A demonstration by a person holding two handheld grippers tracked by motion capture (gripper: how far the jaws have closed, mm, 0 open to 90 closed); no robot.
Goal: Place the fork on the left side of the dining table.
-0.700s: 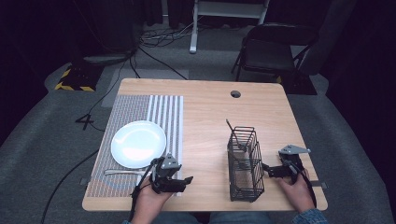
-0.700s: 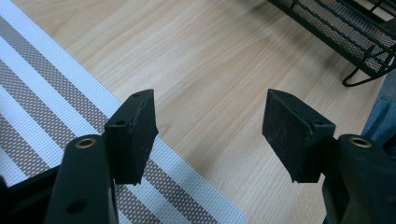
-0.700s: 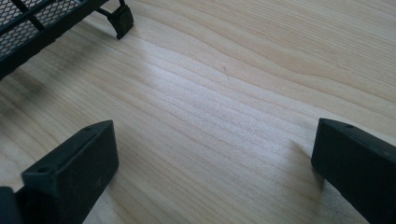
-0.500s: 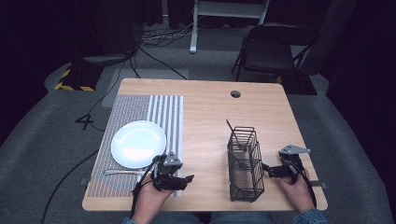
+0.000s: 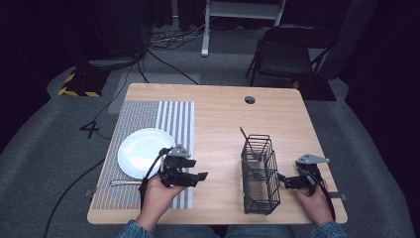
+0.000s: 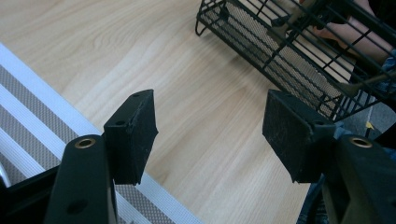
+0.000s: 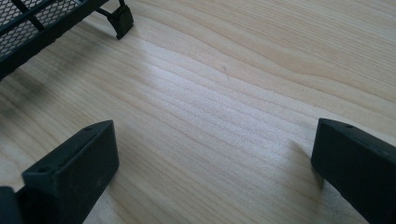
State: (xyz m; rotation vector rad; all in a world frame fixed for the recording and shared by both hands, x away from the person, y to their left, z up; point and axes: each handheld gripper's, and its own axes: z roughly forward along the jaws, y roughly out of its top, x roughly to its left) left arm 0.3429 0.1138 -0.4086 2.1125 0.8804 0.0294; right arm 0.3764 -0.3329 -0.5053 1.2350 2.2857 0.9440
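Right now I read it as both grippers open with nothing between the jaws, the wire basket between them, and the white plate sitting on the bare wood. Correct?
Not quite. The white plate lies on the striped placemat, not on bare wood; the high view shows it. The rest holds: left gripper and right gripper are open and empty, with the wire basket between them.

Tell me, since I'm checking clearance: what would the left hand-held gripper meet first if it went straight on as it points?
Probably the wire basket: the left hand-held gripper points at it across bare table, jaws open and empty.
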